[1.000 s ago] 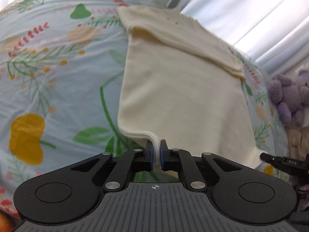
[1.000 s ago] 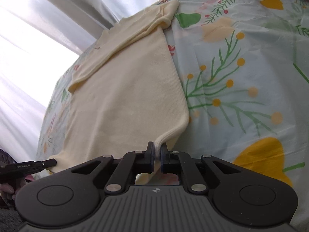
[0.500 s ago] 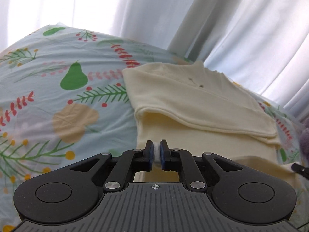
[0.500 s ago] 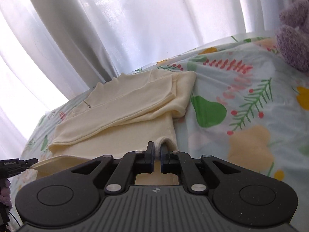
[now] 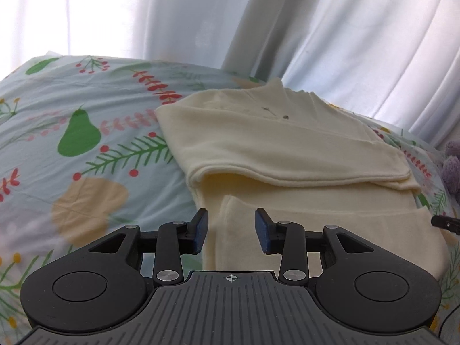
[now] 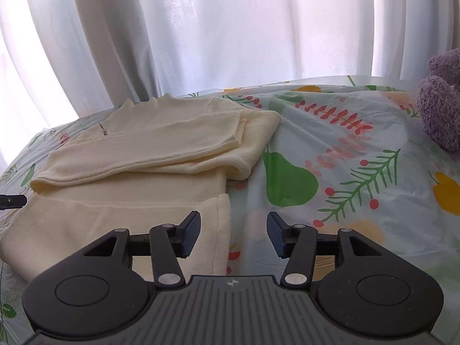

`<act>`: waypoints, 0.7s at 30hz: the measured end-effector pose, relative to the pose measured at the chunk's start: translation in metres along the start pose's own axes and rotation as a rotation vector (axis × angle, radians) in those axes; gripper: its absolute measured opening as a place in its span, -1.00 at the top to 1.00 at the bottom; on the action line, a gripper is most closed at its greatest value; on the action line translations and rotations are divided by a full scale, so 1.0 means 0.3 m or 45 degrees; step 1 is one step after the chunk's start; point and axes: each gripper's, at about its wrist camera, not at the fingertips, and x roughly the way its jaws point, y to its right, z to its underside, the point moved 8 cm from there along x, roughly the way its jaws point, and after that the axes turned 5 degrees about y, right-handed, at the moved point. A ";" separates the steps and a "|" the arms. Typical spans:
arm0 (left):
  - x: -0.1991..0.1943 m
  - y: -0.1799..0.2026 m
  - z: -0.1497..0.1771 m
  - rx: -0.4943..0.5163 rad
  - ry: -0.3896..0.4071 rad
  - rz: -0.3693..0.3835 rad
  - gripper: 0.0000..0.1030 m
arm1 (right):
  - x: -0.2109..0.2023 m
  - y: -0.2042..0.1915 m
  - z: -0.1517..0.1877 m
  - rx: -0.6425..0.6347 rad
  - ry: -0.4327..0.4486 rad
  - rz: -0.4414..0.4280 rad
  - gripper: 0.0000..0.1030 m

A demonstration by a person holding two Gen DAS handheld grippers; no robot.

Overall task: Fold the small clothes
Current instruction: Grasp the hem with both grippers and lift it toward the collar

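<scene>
A cream long-sleeved top lies on the flowered bedsheet, sleeves folded across its chest and its bottom hem folded up over the body. My left gripper is open and empty above the folded hem's left corner. My right gripper is open and empty above the hem's right corner; the top also shows in the right wrist view. The tip of each gripper shows at the edge of the other's view.
White curtains hang behind the bed's far edge. A purple plush toy sits on the sheet to the right of the top. The bedsheet spreads out on both sides of the garment.
Both grippers carried the hem forward from the near edge up over the body, then opened and let it go. The hem now lies folded on the top.
</scene>
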 end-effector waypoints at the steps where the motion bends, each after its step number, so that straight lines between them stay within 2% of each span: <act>1: 0.012 0.012 0.001 0.036 -0.008 -0.004 0.32 | 0.010 -0.004 0.001 -0.001 -0.006 -0.005 0.03; 3: 0.039 0.022 0.009 0.084 -0.039 -0.027 0.32 | 0.028 -0.013 0.002 -0.011 -0.019 -0.015 0.07; 7: 0.063 0.008 0.016 0.033 -0.075 -0.017 0.43 | 0.055 -0.022 0.009 -0.021 -0.056 -0.026 0.38; 8: 0.064 0.008 0.016 0.020 -0.078 -0.009 0.58 | 0.058 -0.025 0.010 -0.029 -0.057 -0.029 0.56; 10: 0.063 0.008 0.015 0.009 -0.087 -0.006 0.75 | 0.061 -0.033 0.011 -0.050 -0.062 -0.033 0.79; 11: 0.060 0.011 0.015 0.017 -0.089 -0.015 0.78 | 0.060 -0.037 0.010 -0.062 -0.057 -0.021 0.83; 17: -0.009 0.067 -0.025 0.118 -0.048 -0.035 0.83 | 0.017 -0.086 -0.024 -0.181 0.011 -0.020 0.89; 21: -0.112 0.111 -0.173 0.122 0.135 0.024 0.83 | -0.059 -0.119 -0.138 -0.183 0.143 -0.069 0.89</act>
